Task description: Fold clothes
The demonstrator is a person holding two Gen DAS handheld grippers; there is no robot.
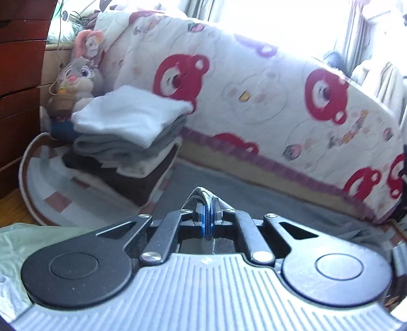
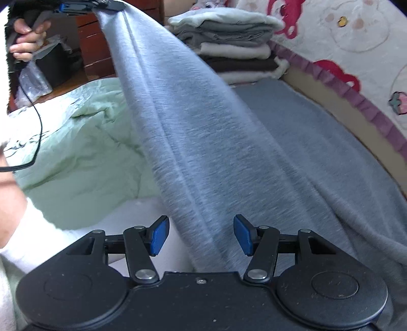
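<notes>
A large grey garment (image 2: 203,142) lies partly on the bed and is lifted at one end into a taut ridge. My left gripper (image 1: 208,216) is shut on a pinched fold of the grey garment (image 1: 203,194); in the right wrist view this left gripper (image 2: 84,6) holds the cloth high at the top left, with a hand (image 2: 25,38) on its handle. My right gripper (image 2: 201,234) is open, its blue pads either side of the hanging cloth, which runs between them. A stack of folded clothes (image 1: 127,132) (image 2: 229,40) rests at the bed's far end.
A quilt with red bear prints (image 1: 267,84) (image 2: 343,38) stands along the bed's far side. A rumpled pale green blanket (image 2: 81,142) lies to the left. A plush rabbit (image 1: 81,73) and a dark wooden dresser (image 1: 17,76) are behind the stack. A black cable (image 2: 38,132) hangs at left.
</notes>
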